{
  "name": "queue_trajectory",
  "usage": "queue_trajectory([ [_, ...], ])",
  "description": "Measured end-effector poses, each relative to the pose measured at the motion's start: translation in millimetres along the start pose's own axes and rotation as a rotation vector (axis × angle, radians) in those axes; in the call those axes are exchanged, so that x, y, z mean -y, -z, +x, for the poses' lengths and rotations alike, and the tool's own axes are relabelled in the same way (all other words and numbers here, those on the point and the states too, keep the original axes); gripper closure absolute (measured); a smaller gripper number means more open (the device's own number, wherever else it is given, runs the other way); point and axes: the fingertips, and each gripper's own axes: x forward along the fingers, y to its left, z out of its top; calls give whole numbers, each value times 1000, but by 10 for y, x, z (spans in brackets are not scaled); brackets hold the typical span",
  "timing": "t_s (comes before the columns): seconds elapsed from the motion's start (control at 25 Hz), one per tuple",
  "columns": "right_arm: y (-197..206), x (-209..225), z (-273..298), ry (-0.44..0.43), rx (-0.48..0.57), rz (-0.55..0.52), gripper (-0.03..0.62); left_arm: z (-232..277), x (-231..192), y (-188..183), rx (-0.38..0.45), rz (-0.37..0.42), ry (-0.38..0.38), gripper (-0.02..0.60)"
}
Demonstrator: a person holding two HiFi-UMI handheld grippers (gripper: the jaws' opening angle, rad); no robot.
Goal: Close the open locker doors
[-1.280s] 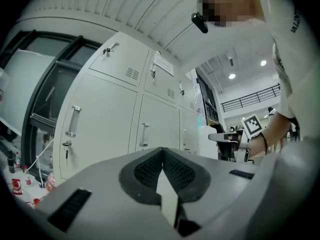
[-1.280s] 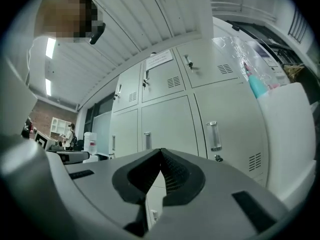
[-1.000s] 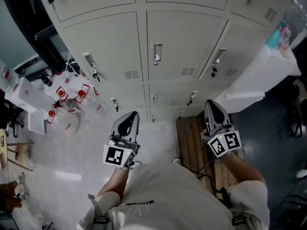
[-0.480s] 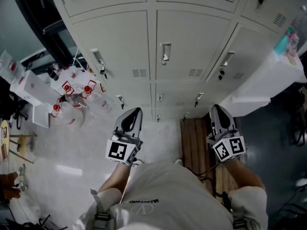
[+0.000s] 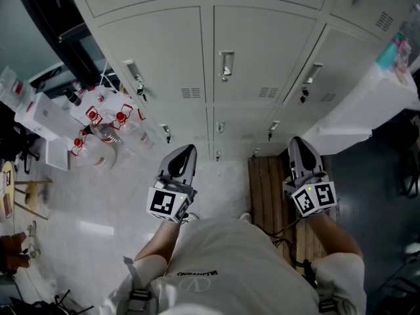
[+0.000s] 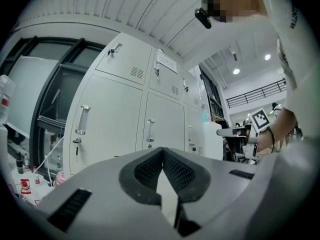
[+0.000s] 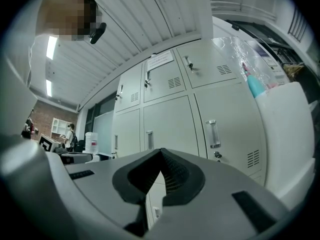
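A bank of pale grey lockers (image 5: 262, 44) faces me, and every door in view lies flush with its frame. The middle door has a metal handle (image 5: 226, 64); the doors to either side have handles (image 5: 133, 74) with keys below. A lower row of doors (image 5: 219, 128) runs under them. My left gripper (image 5: 187, 149) is held level short of the lockers, shut and empty, touching nothing. My right gripper (image 5: 296, 140) is level beside it, also shut and empty. In the left gripper view the left gripper (image 6: 162, 150) points at closed doors (image 6: 107, 119). The right gripper (image 7: 161, 151) also points at closed doors (image 7: 172, 126).
A slatted wooden board (image 5: 269, 189) lies on the floor below the right gripper. A white cabinet (image 5: 367, 104) with a teal item (image 5: 394, 51) on top juts out at right. Bottles with red labels (image 5: 98, 120) and white boxes (image 5: 39, 120) crowd the floor at left.
The head view has shifted a little, so the lockers sit slightly further right in the picture. Both grippers stay shut and hold about the same place before the lockers.
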Motion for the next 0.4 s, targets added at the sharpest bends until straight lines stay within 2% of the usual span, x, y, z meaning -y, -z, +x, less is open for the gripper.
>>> queue_trajectory([
  [0.4, 69, -37, -49, -10, -15, -1, 586, -91, 108, 142, -26, -23, 2, 577],
])
